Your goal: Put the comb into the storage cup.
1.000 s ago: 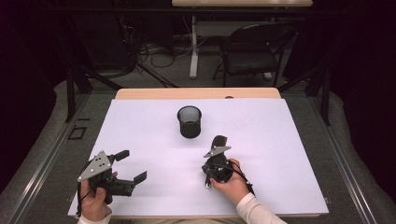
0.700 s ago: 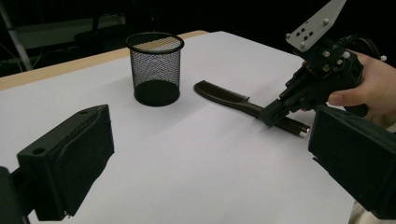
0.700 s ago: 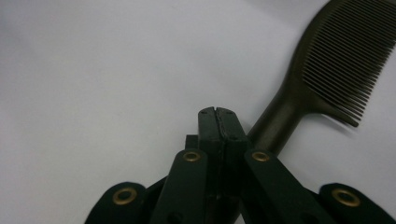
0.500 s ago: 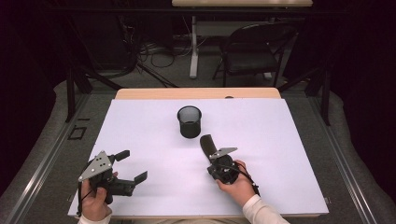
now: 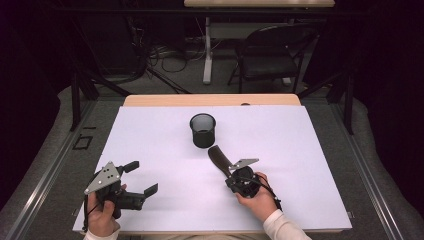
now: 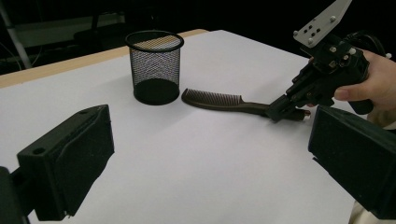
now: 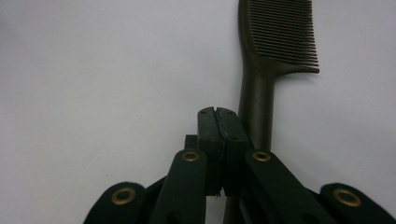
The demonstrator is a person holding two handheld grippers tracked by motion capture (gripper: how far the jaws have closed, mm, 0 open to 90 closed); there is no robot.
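Note:
A dark brown comb (image 5: 217,156) lies flat on the white sheet, teeth end toward a black mesh cup (image 5: 202,131) that stands upright just beyond it. My right gripper (image 5: 231,175) is shut pad to pad, its tip low at the comb's handle end. In the right gripper view the shut pads (image 7: 217,114) sit just left of the comb (image 7: 275,42) handle, with nothing between them. My left gripper (image 5: 142,177) rests at the near left, open and empty. In the left gripper view its wide jaws frame the cup (image 6: 155,70), the comb (image 6: 212,99) and the right gripper (image 6: 280,112).
The white sheet (image 5: 310,150) covers most of the table; a wooden strip (image 5: 210,100) shows at its far edge. Beyond the table stand a dark chair (image 5: 270,55) and a table leg among floor cables.
The comb has swung from pointing up-right to pointing up-left toward the cup. The right hand has shifted slightly right with it. The left gripper has kept still.

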